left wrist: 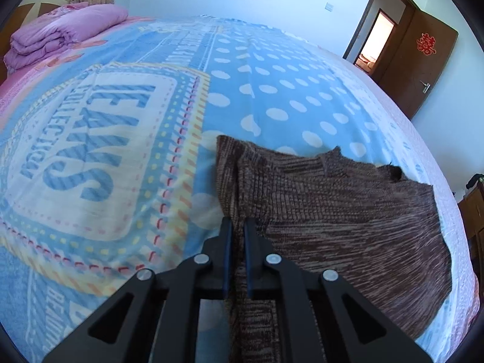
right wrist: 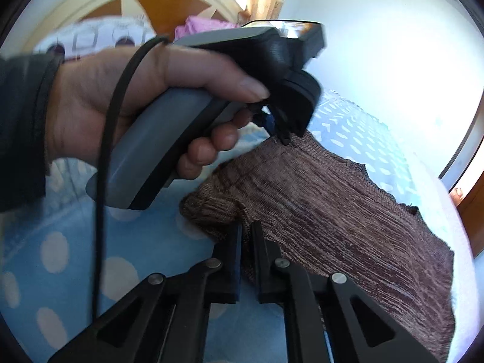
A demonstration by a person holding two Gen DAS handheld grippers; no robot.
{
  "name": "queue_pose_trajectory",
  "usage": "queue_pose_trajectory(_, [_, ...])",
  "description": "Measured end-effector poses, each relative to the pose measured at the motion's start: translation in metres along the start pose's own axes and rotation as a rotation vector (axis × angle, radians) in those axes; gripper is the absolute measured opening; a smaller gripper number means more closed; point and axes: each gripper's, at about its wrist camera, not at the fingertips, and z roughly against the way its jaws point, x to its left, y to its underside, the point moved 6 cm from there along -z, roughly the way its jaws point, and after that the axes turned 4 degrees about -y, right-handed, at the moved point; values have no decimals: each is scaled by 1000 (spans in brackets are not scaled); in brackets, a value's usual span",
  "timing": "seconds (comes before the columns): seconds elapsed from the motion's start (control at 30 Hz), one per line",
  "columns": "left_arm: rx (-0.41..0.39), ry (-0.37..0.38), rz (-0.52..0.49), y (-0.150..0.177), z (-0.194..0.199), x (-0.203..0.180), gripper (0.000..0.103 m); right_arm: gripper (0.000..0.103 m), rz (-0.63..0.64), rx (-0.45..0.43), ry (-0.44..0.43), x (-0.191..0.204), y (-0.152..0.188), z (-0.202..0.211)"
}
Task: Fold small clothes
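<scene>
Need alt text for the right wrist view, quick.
The right gripper is shut on an edge of the brown knit garment, lifted above the blue dotted bedsheet. The person's left hand holds the left gripper, pinching the same garment.

A blue dotted bed (left wrist: 287, 96) carries a brown knit garment (left wrist: 348, 211) and folded pink quilt (left wrist: 66, 33).

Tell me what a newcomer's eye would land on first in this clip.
The brown knit, pinched along one edge by both grippers, left and right, and lifted partly off the bed. Under it, the blue sheet with white dots and large lettering. In the right wrist view, the hand holding the left gripper fills the upper left.
</scene>
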Motion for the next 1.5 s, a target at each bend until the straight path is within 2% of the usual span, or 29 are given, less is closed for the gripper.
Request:
queue_pose_trajectory(0.3, [-11, 26, 28, -10, 29, -10, 8, 4, -148, -72, -73, -23, 0, 38])
queue_pose_trajectory(0.53, [-50, 93, 65, -22, 52, -33, 7, 4, -277, -97, -107, -60, 11, 48])
queue_pose_trajectory(0.77, [-58, 140, 49, -29, 65, -69, 7, 4, -399, -154, -140, -95, 21, 71])
queue_pose_trajectory(1.23, [-90, 171, -19, -46, 82, -129, 7, 3, -572, -221, -153, -153, 45, 109])
queue_pose_trajectory(1.5, [-91, 223, -86, -48, 80, -183, 7, 3, -653, -234, -158, -176, 71, 134])
